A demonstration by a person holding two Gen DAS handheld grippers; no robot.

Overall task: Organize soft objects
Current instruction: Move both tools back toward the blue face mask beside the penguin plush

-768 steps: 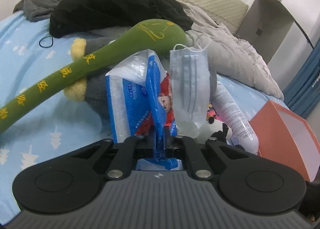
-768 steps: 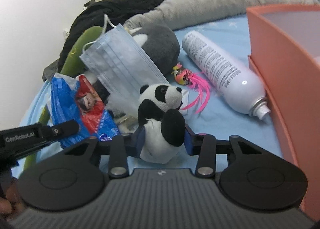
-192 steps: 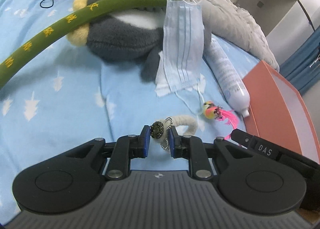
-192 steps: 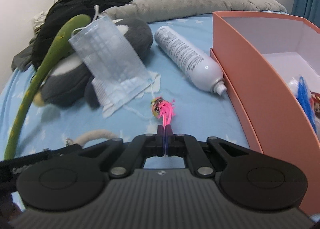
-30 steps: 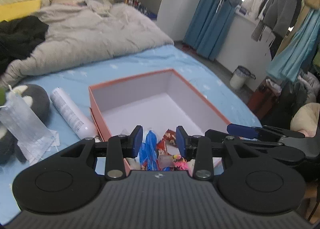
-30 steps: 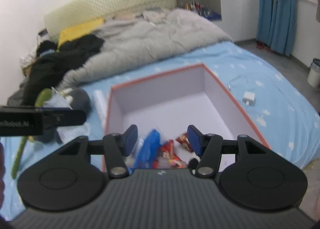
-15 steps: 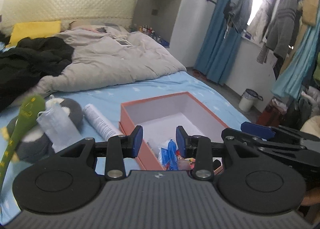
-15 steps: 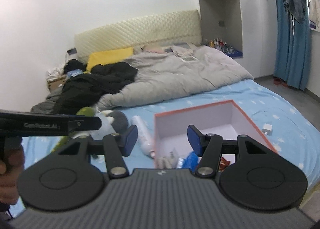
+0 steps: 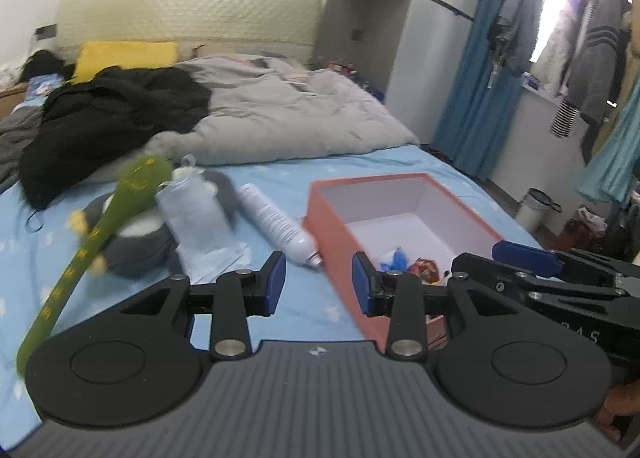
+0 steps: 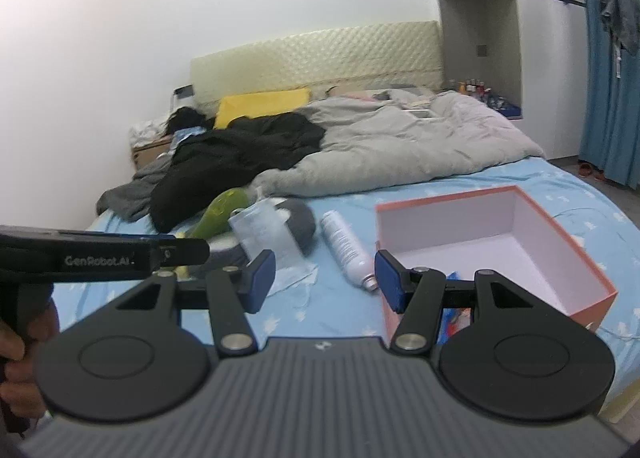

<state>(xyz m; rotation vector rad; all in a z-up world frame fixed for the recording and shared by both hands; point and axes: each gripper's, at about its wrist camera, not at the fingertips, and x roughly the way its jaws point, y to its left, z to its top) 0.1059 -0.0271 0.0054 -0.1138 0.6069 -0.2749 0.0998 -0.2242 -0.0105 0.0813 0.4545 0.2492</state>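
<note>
Above the bed (image 9: 312, 173), both claws (image 9: 319, 282) (image 10: 325, 282) gape empty beside the orange box (image 10: 560, 242).

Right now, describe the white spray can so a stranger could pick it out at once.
Find the orange box on the blue bedsheet. Just left of it, beside its wall, the white spray can lies on its side, nozzle toward the cameras. It is the only hard, smooth cylinder there; the face mask and grey plush further left are soft.

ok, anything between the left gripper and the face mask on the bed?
Nothing visible. The left gripper is open and empty, and only bare blue sheet lies ahead of the face mask, which leans on the grey plush.
</note>
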